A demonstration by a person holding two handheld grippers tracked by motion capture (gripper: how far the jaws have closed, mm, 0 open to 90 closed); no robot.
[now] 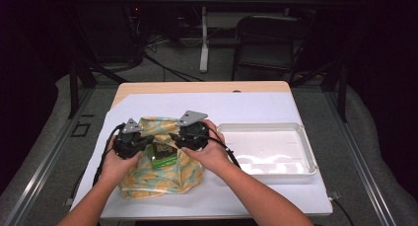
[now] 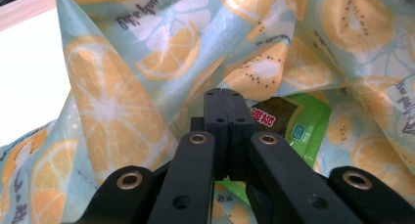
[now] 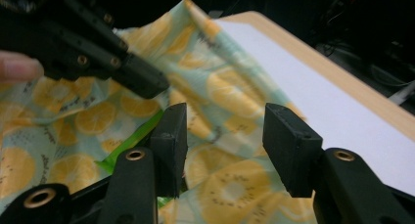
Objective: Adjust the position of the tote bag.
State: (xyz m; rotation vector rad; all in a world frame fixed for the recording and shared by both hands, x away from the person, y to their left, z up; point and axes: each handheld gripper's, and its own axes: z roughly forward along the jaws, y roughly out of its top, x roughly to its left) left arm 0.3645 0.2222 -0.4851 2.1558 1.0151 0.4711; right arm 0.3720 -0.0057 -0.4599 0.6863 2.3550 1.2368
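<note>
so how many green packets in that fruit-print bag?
1 in view: the green packet lies in the open mouth of the fruit-print bag, between the two tools. More could be hidden under the fabric.

This is a lab-style recording room: a pale wooden surface (image 1: 129, 89) stands inside a black metal frame (image 1: 74, 83) on grey carpet (image 1: 172, 63), with dark cables (image 1: 162, 65), an empty black chair (image 1: 268, 38) and a white desk leg (image 1: 203, 38) behind.

- The left gripper (image 2: 225, 93) is seen with jaws pressed together.
- A fruit-print bag (image 2: 122, 62) is spread behind.
- A green packet (image 2: 303, 126) is partly covered by it.
</note>
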